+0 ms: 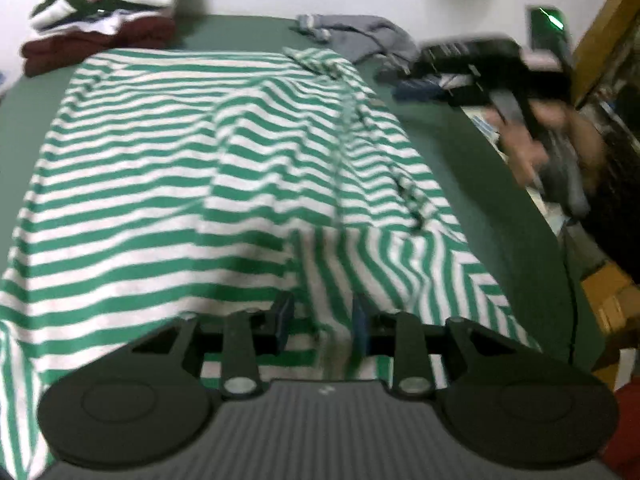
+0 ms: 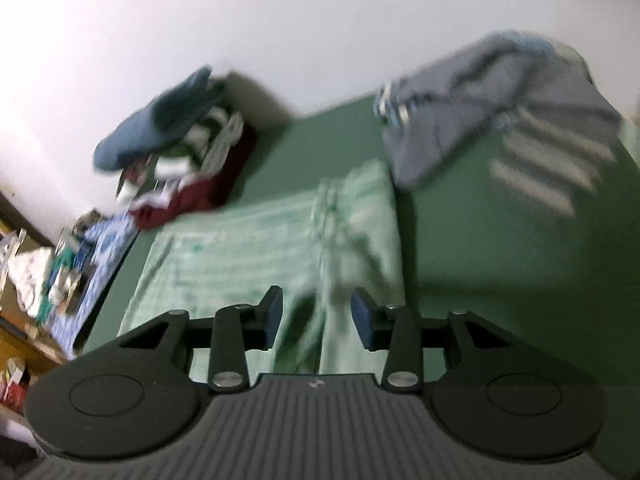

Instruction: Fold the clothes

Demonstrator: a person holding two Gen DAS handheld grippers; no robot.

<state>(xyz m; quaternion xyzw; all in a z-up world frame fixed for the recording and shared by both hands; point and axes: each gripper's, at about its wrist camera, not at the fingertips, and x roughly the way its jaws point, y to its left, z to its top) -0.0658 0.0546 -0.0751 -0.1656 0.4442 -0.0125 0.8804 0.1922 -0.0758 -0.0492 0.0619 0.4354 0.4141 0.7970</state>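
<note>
A green-and-white striped shirt is spread across a green table, filling most of the near and middle surface. One part is laid back over the body on the right side, so the stripes there run at an angle and a ridge is raised along the overlap; this fits either a shirt partly folded or one merely lying rumpled, and which cannot be settled.

The left gripper is held low over the shirt's near edge, its blue-padded fingers spread apart with striped cloth seen between them but not pinched. The right gripper is likewise held with its fingers parted and nothing clamped; blurred pale cloth lies in the gap beyond it. In the left wrist view it is seen, blurred, in a hand at the table's right edge.

At the far left corner a stack of folded clothes is kept against the wall, seemingly set aside out of the working area. A loose grey garment lies at the far right.

No brand, label or writing can be read; both views are blurred.
</note>
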